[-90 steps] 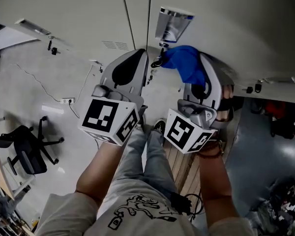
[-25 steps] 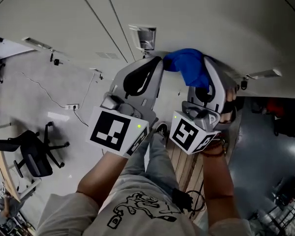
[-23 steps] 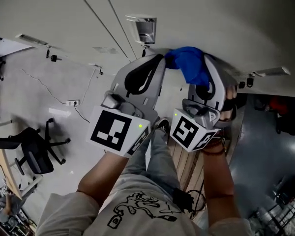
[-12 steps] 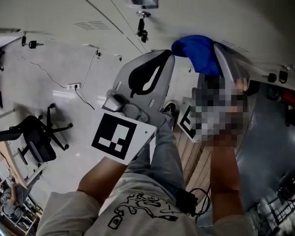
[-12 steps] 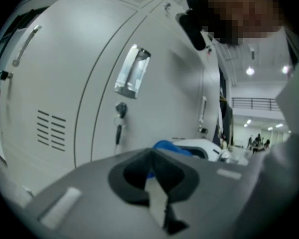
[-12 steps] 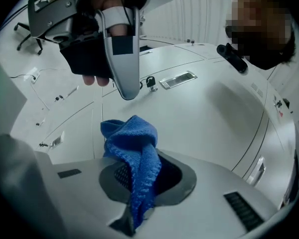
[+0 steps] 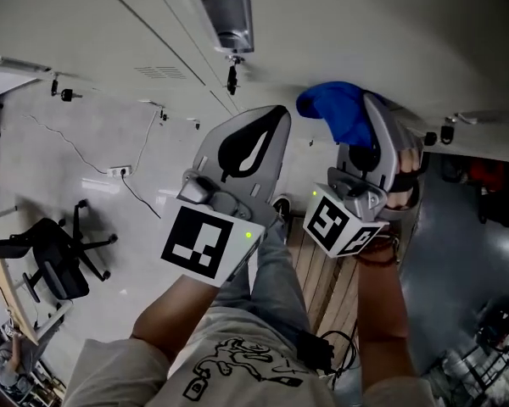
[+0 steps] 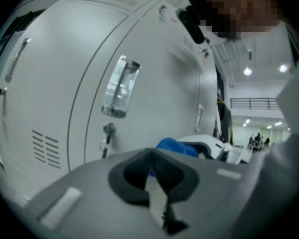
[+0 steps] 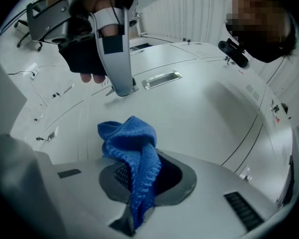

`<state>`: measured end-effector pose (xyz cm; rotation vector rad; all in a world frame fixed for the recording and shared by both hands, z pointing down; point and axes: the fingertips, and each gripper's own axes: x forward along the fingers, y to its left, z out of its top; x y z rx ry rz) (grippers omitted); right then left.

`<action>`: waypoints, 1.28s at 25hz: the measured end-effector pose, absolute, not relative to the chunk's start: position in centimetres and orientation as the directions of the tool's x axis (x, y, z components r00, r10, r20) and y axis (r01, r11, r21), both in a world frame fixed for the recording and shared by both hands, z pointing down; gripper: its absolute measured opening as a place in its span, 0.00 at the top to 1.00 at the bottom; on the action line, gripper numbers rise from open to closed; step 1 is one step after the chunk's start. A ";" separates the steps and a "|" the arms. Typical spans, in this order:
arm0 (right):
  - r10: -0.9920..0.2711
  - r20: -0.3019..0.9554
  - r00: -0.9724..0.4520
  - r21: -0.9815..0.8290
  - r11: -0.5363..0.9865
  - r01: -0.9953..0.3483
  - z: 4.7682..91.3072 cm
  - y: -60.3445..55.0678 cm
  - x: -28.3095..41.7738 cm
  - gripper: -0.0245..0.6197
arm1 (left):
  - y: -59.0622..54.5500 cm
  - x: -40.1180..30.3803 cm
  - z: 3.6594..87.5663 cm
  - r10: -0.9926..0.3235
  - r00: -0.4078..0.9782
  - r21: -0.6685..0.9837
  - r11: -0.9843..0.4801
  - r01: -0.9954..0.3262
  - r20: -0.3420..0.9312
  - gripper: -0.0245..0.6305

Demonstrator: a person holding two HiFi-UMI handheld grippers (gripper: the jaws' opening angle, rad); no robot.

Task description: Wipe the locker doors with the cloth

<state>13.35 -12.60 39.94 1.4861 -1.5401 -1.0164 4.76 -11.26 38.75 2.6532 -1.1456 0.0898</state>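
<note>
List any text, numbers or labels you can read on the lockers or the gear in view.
Nothing legible.
Label holder on the locker door: nothing readable in it.
Left marker cube and right marker cube: square patterns only, no letters.
Shirt print: too distorted to read.
Blue cloth: no tag showing.

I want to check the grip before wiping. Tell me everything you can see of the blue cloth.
The blue cloth looks like a knitted, terry-like fabric, crumpled into a loose bunch. The right gripper has its jaws shut on one fold, so a strip runs down between them. The bunch stands out past the tips toward the pale locker door. Whether it actually touches the door cannot be told.
</note>
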 end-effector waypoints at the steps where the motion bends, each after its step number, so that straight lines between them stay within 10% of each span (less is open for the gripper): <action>1: -0.999 -0.022 -0.041 0.918 -0.004 -0.397 38.7 -12.5 13.5 0.89 | -11.3 4.9 37.7 -0.710 0.690 0.198 -0.662 -0.723 0.143 0.96; 32: -0.946 -0.311 -0.091 0.896 -0.260 -0.361 9.6 -11.6 13.3 0.89 | -12.4 6.2 12.2 -0.707 0.690 0.023 -0.701 -0.713 -0.157 0.96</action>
